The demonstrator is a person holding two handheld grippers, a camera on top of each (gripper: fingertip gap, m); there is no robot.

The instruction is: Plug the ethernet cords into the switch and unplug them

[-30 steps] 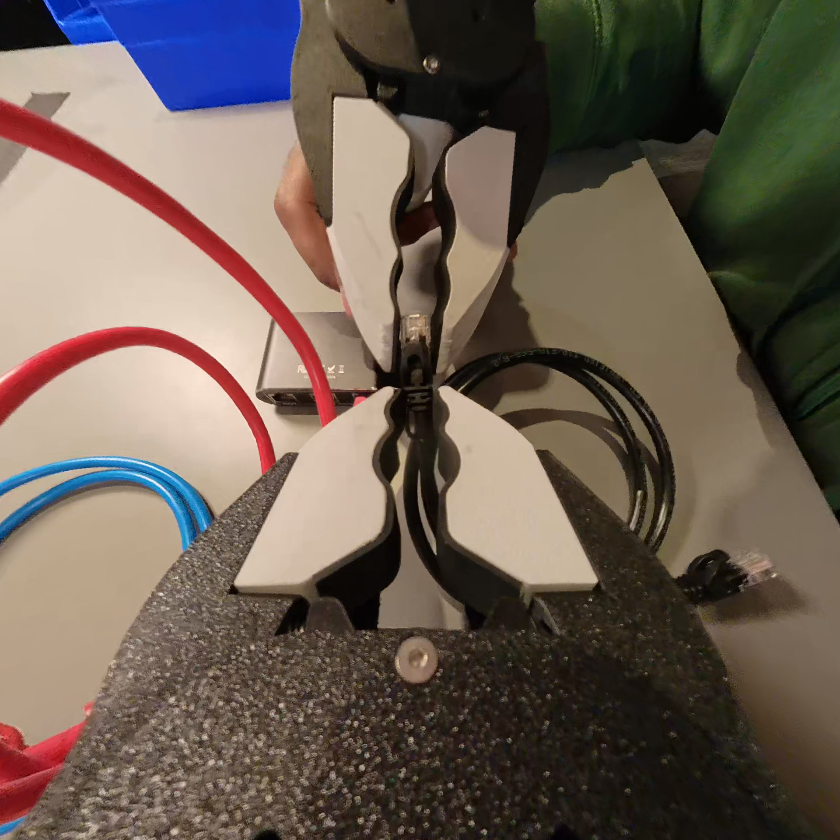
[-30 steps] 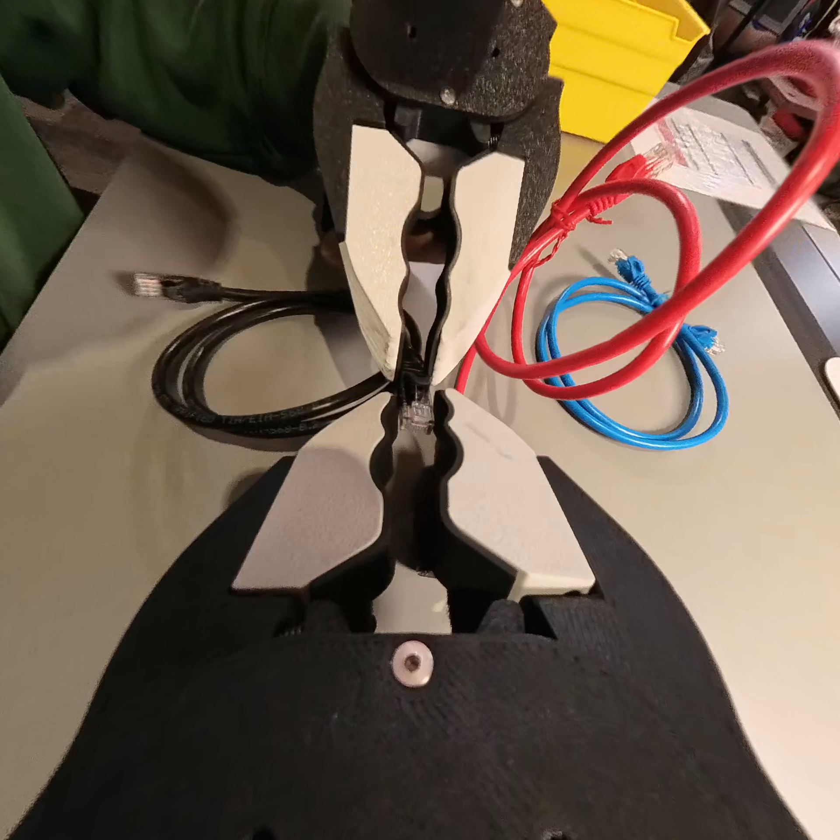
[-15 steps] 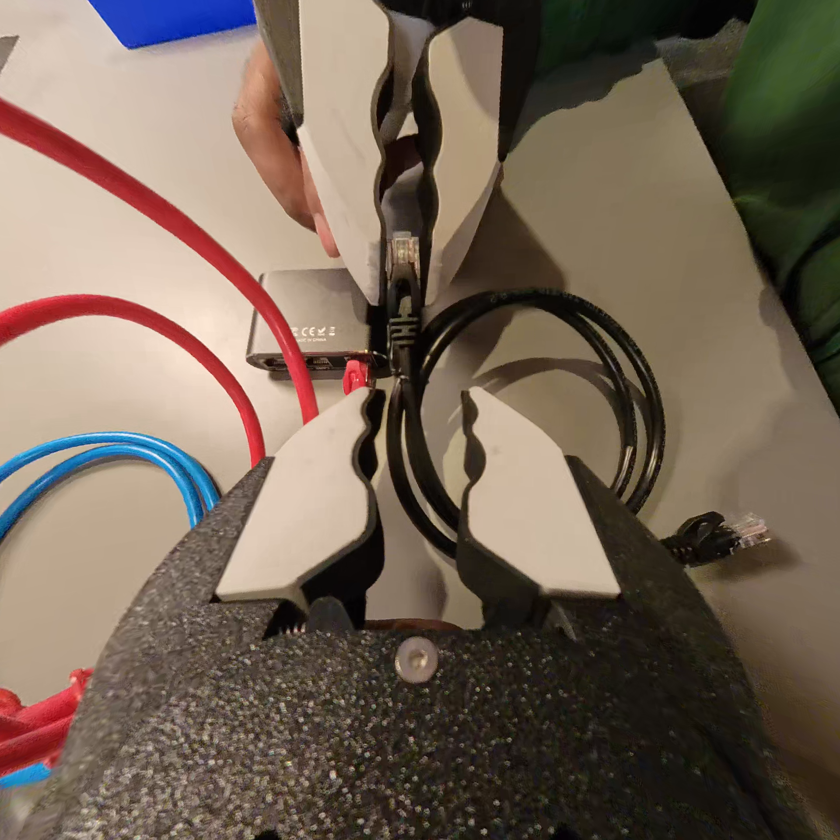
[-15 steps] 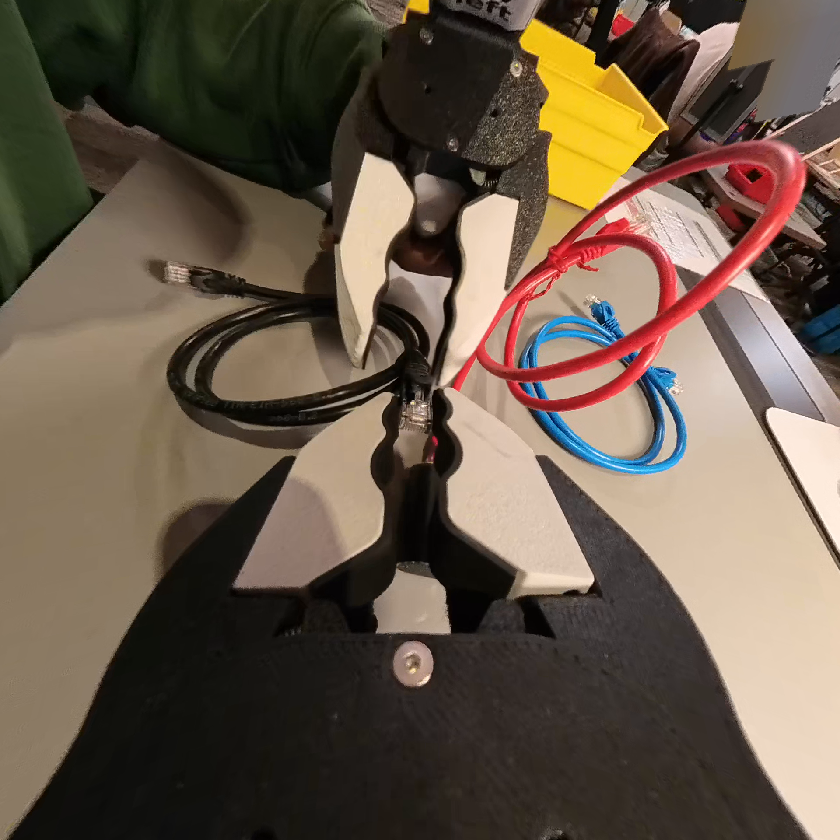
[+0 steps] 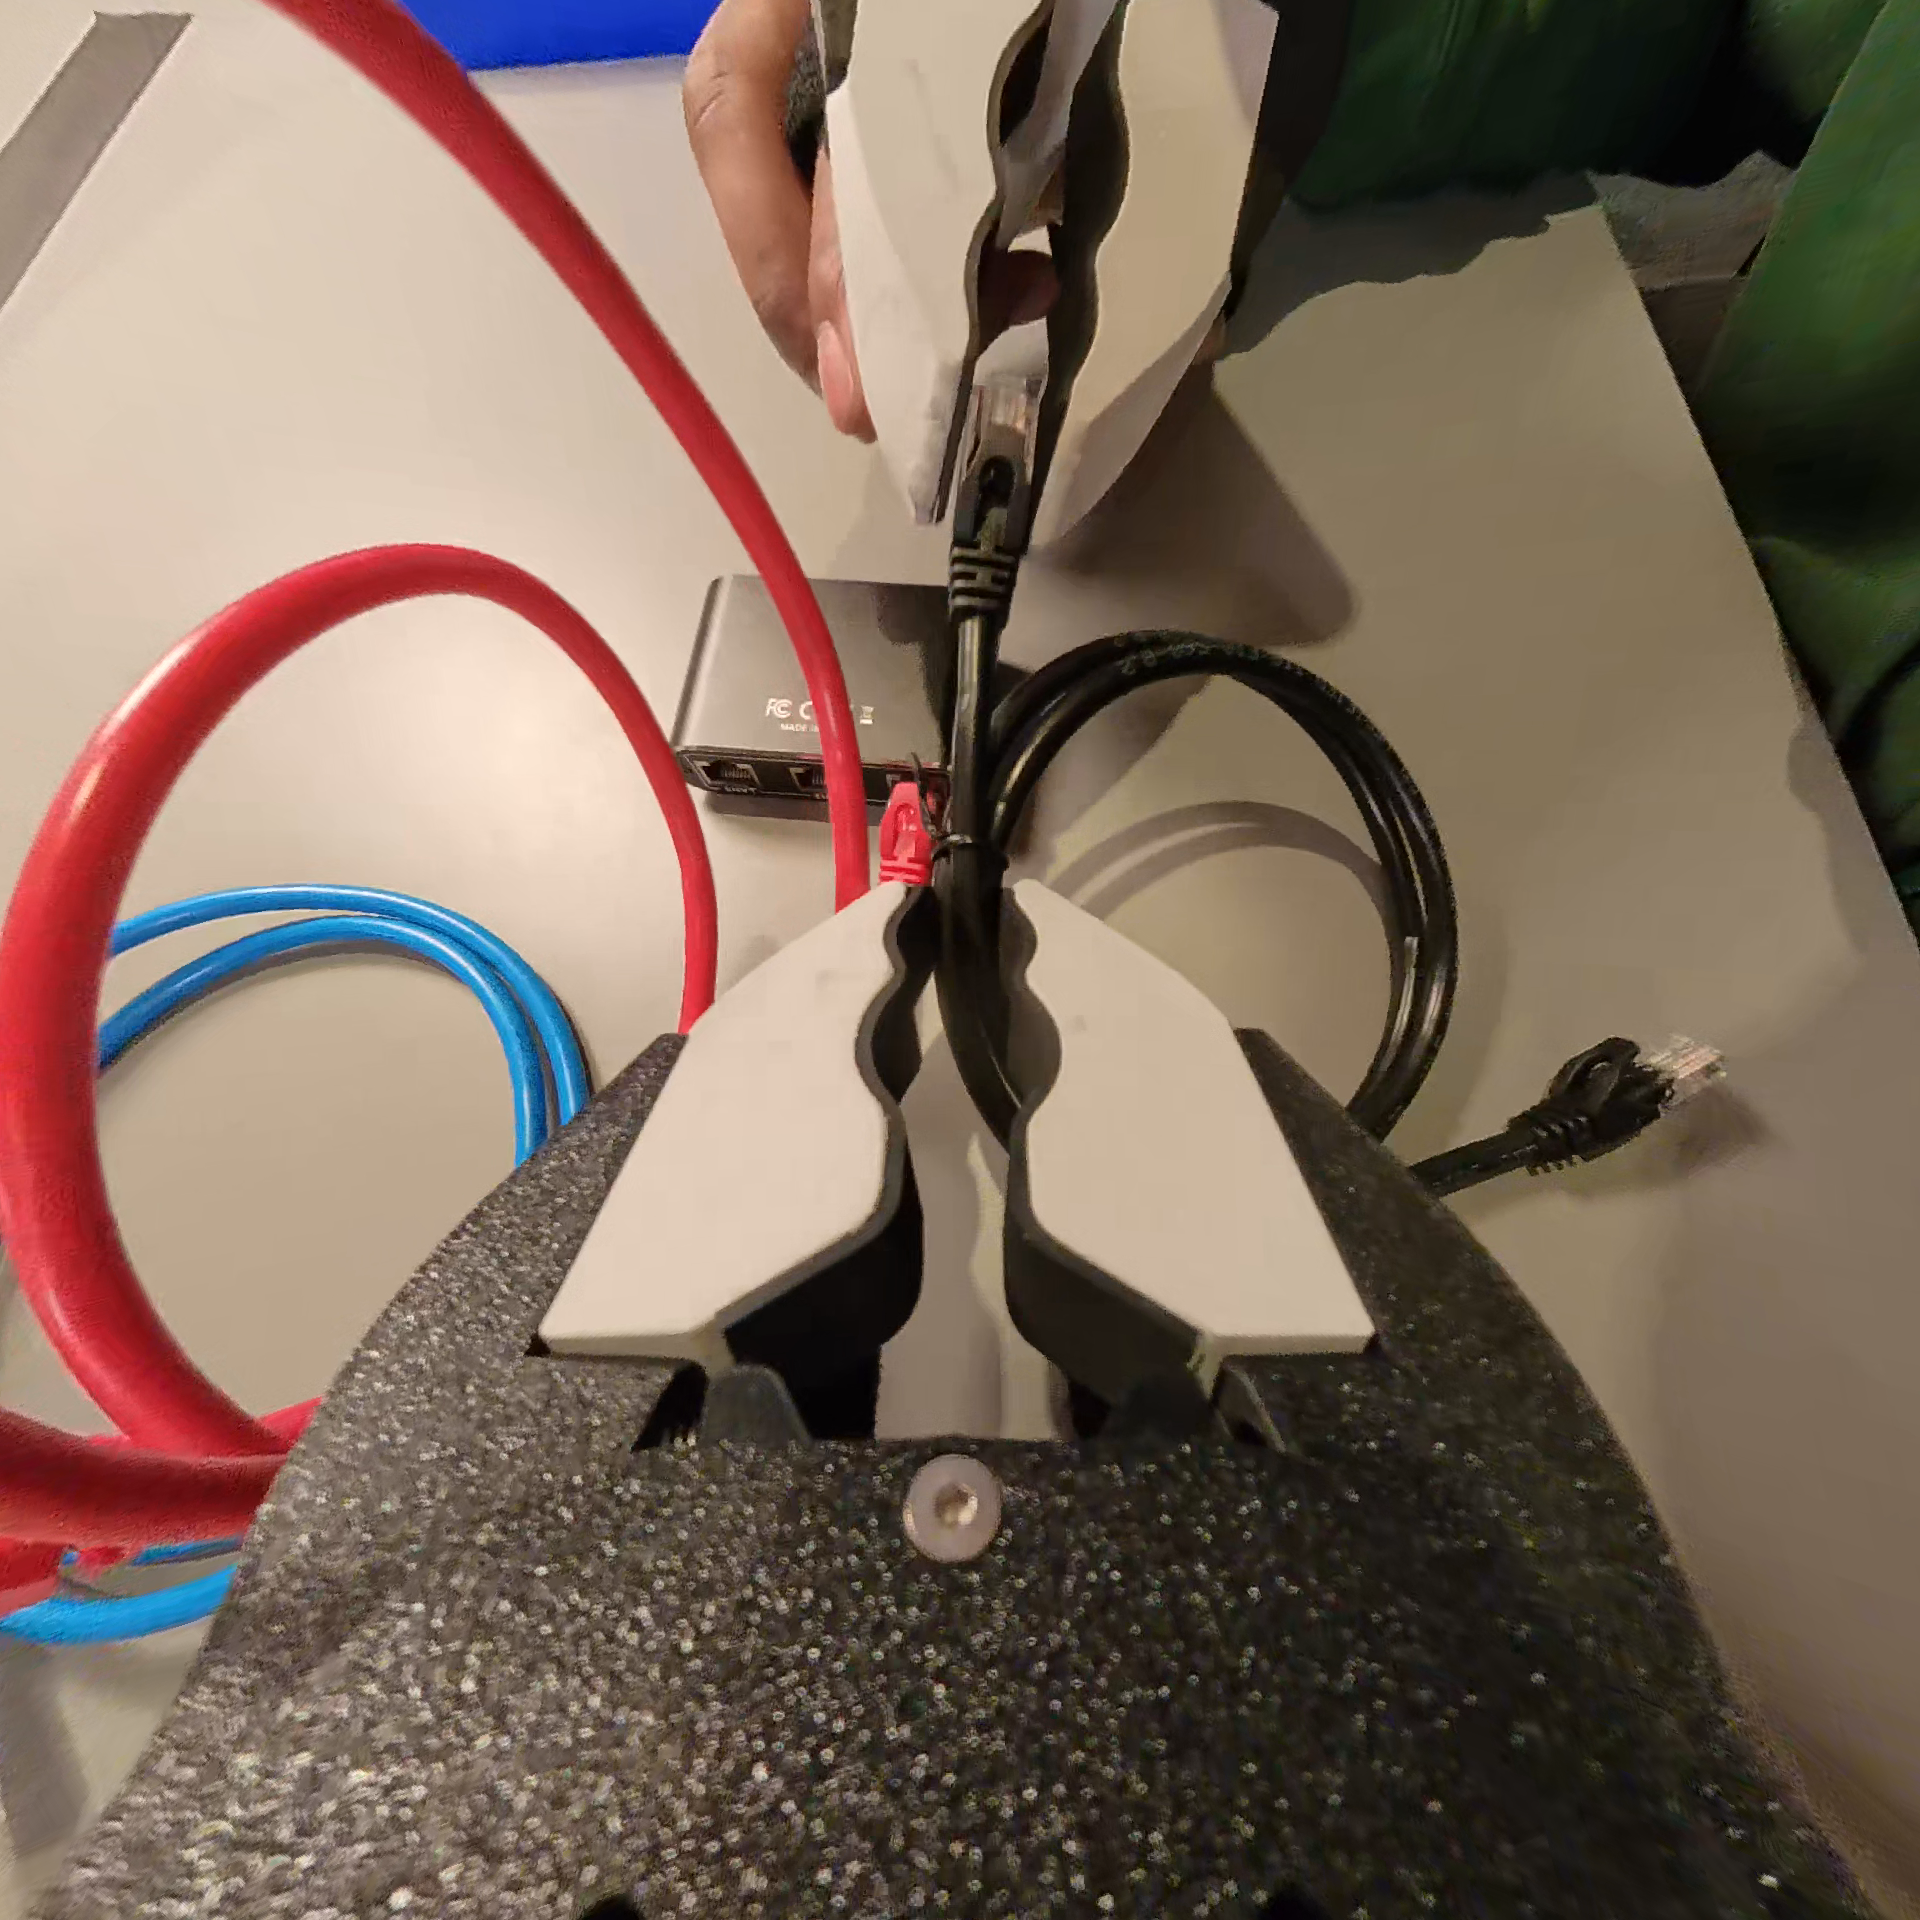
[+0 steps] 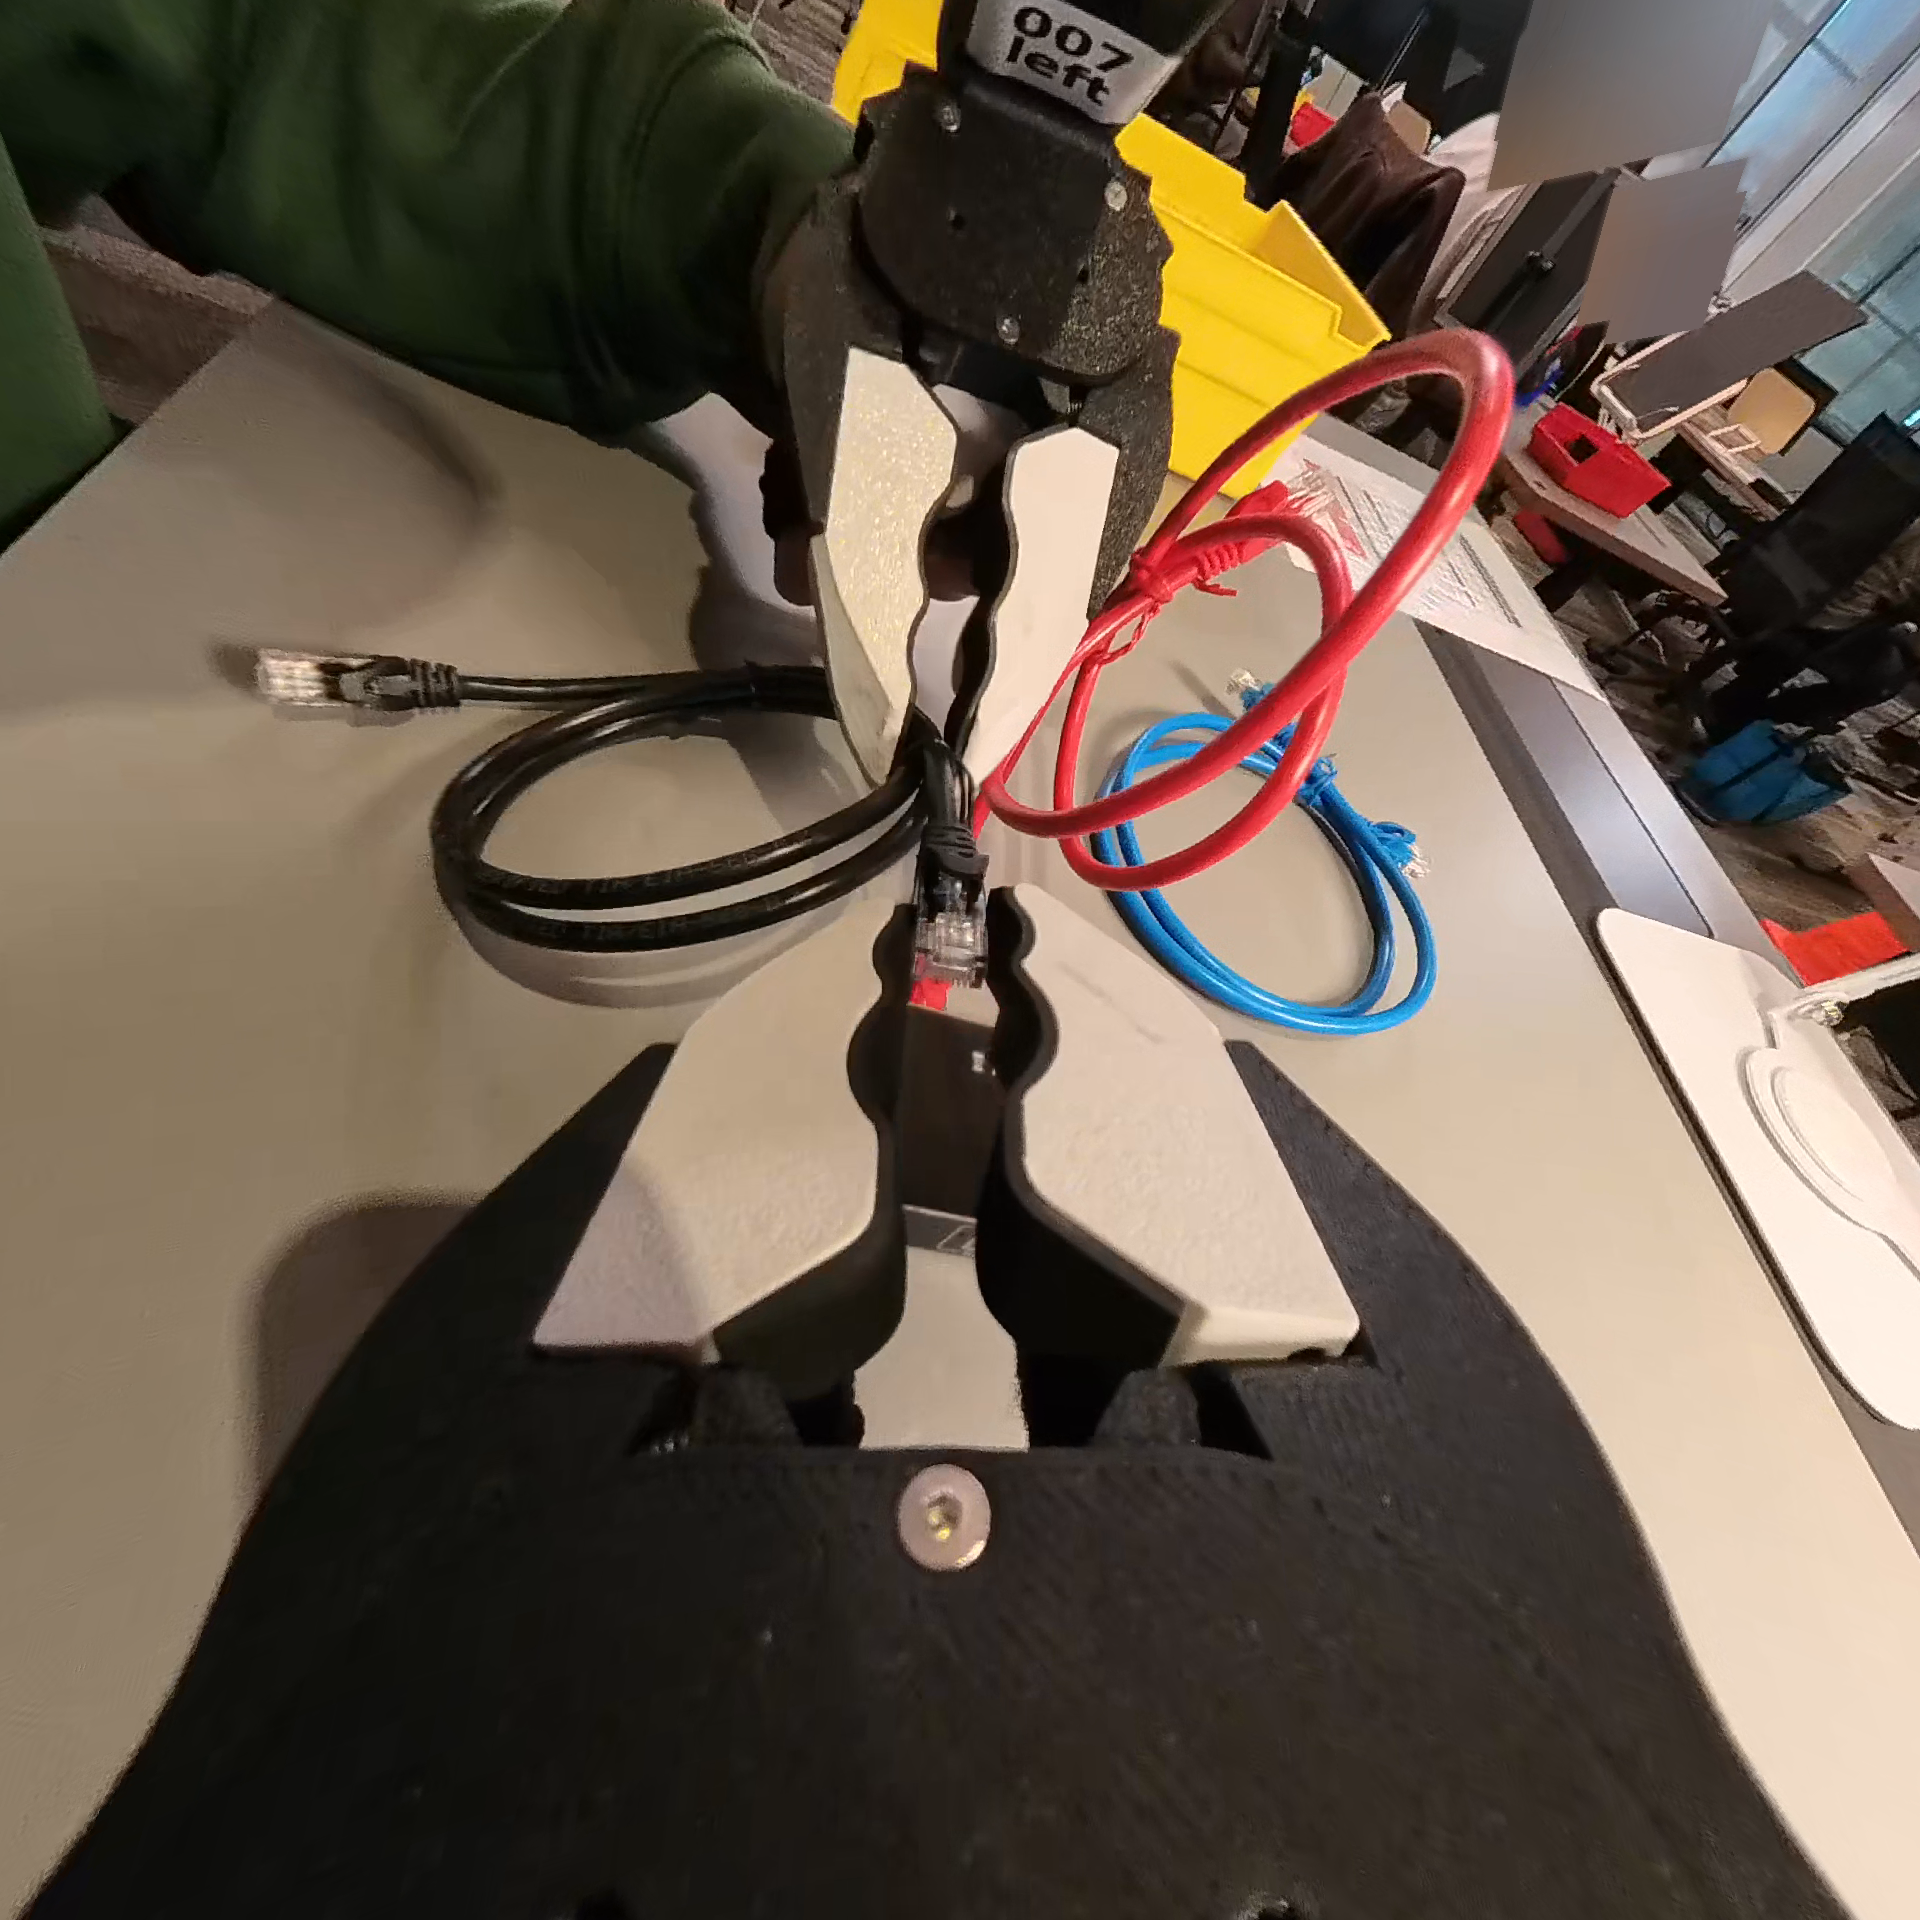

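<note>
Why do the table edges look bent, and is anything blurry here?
Left wrist view: the wide lens bows the table edge; the black cable casts a soft shadow; focus is sharp. Right wrist view: the loose black plug at left is smeared, the background room is soft, and the clear plug by the tongs is crisp.

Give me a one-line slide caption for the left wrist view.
Right gripper pinches the black cord's plug above the switch; left gripper closes around the black cord.
</note>
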